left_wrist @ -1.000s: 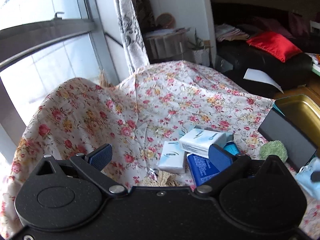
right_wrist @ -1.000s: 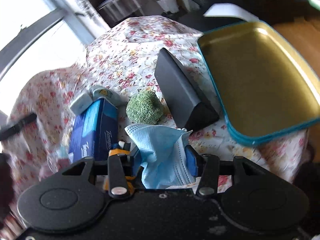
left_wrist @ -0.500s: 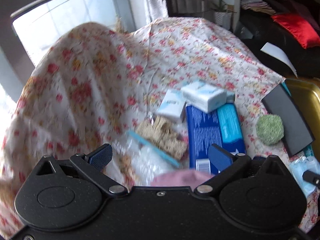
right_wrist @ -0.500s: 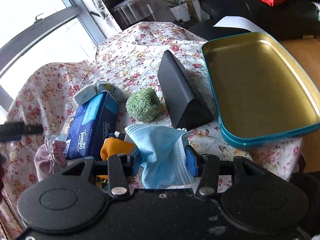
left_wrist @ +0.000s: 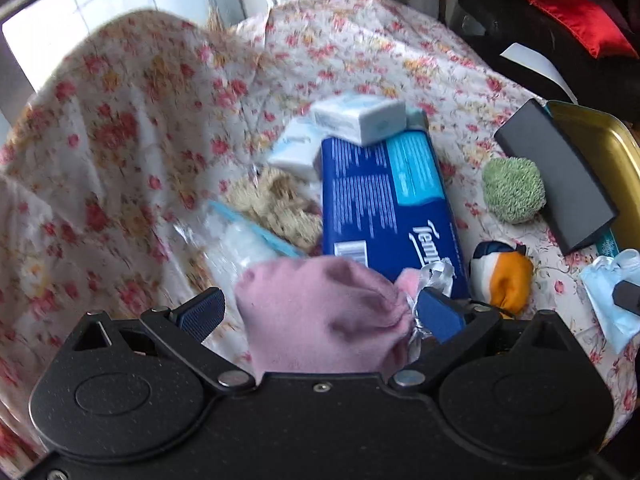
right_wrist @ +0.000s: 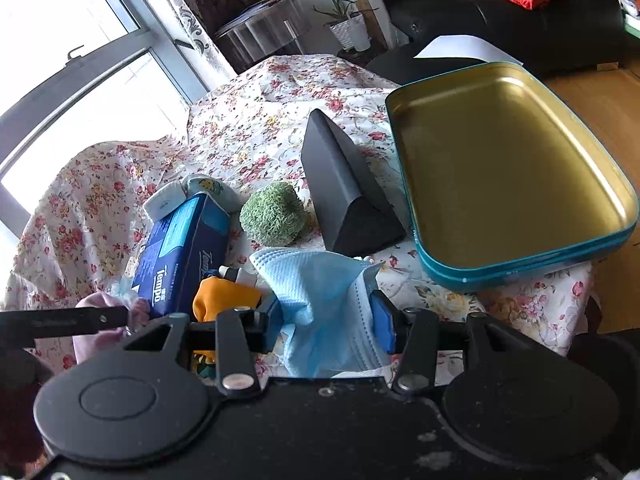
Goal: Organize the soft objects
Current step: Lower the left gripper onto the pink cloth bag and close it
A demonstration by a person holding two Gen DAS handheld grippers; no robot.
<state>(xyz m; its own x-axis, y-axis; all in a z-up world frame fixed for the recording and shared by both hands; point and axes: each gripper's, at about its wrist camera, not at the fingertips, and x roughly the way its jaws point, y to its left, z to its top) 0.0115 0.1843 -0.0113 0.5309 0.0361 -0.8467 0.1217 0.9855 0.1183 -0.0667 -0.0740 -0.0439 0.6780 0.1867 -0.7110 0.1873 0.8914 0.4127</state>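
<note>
On the left of the flower-clothed tabletop (left_wrist: 168, 92), the left hand-held gripper (left_wrist: 320, 314) stands wide apart over a pink pouch (left_wrist: 320, 312). The pouch lies between its fingers; the right pad sits at the pouch's gathered silver ribbon, the left pad is clear of the cloth, so nothing is gripped. Just beyond the pouch lie a beige knitted piece (left_wrist: 276, 204) and a clear plastic bag (left_wrist: 240, 240), blurred. To their right a blue Tempo tissue pack (left_wrist: 384, 200) lies flat, with a small white tissue pack (left_wrist: 358, 118) resting on its far end. Right of that pack sit an orange and white soft toy (left_wrist: 502, 276) near and a green woolly ball (right_wrist: 274, 214) farther off, beside a dark grey triangular box (right_wrist: 340, 196). The right hand-held gripper (right_wrist: 326, 320) is closed partway on a light blue face mask (right_wrist: 320, 300), which is pinched between its pads and fans out ahead. At the far right lies a gold tin tray with a teal rim (right_wrist: 520, 276), touching the grey box.
</note>
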